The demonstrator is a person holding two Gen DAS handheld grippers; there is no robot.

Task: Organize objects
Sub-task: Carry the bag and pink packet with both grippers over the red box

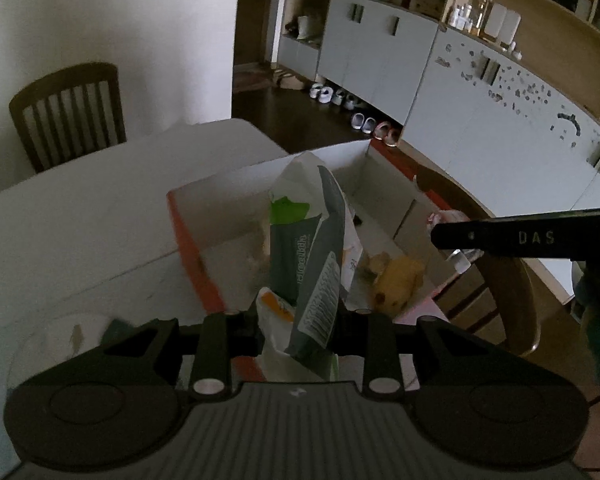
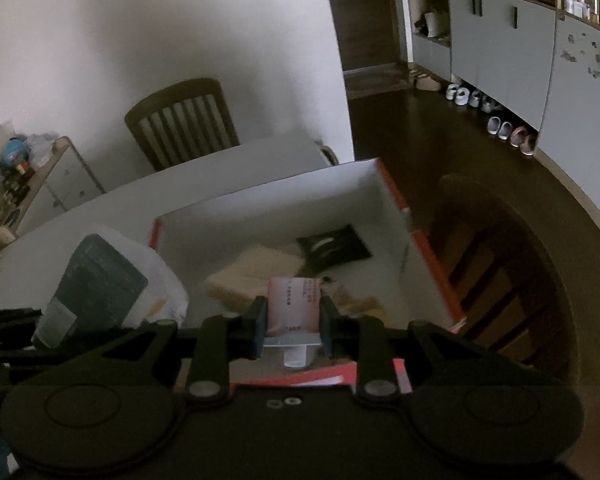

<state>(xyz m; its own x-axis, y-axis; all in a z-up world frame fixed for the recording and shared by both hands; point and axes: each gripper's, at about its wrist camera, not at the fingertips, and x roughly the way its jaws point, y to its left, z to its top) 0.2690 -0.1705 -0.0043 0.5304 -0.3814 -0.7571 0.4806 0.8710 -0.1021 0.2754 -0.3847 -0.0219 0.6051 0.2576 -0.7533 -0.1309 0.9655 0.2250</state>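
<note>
Here, crinkled plastic pouch (image 1: 316,264), squat tube (image 2: 294,306).

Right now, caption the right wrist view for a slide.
Right gripper holds a pink tube above the open white box.

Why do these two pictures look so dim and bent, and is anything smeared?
Left wrist view: dim indoor light, black corners and curved cabinets from the fisheye lens; the bag in the left hand-held gripper is slightly soft. Right wrist view: equally dim, the box rim looks smeared, while the tube in the right hand-held gripper reads fairly sharp.
</note>
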